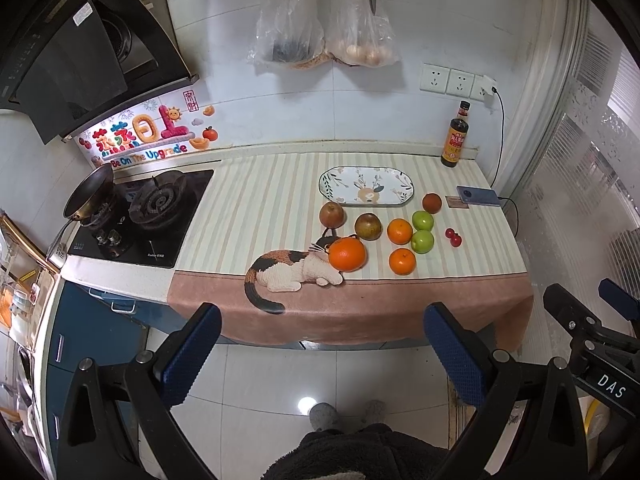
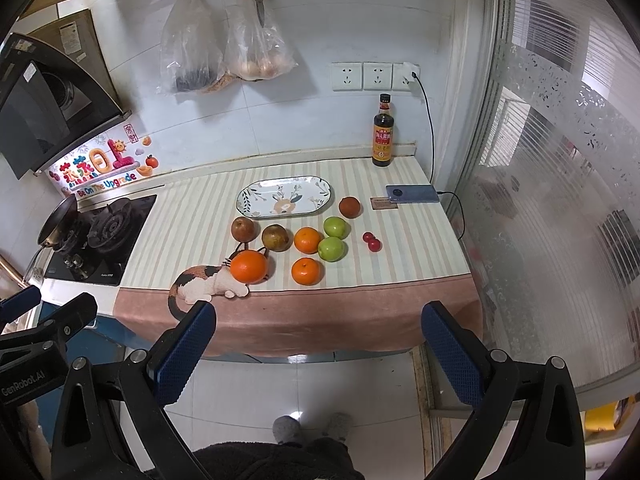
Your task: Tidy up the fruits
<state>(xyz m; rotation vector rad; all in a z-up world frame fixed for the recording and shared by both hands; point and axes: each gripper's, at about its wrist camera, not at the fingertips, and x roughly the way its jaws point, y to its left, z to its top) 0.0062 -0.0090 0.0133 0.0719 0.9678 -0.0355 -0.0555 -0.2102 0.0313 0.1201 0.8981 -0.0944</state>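
Observation:
Fruit lies on a striped cloth on the counter: a large orange (image 1: 347, 254) (image 2: 249, 267), two smaller oranges (image 1: 399, 231) (image 1: 402, 261), two green apples (image 1: 423, 221) (image 1: 422, 241), two brown pears (image 1: 331, 214) (image 1: 368, 226), a dark red fruit (image 1: 432, 203) and two small red fruits (image 1: 453, 237). An oval patterned plate (image 1: 366, 185) (image 2: 284, 197) lies empty behind them. My left gripper (image 1: 320, 354) and right gripper (image 2: 318, 354) are both open and empty, held back from the counter's front edge above the floor.
A gas hob (image 1: 144, 216) with a pan (image 1: 89, 192) is at the left. A sauce bottle (image 1: 456, 136), a phone (image 1: 478, 196) on a cable and a card sit at the back right. Bags and scissors hang on the wall. A glass partition (image 2: 560, 200) bounds the right.

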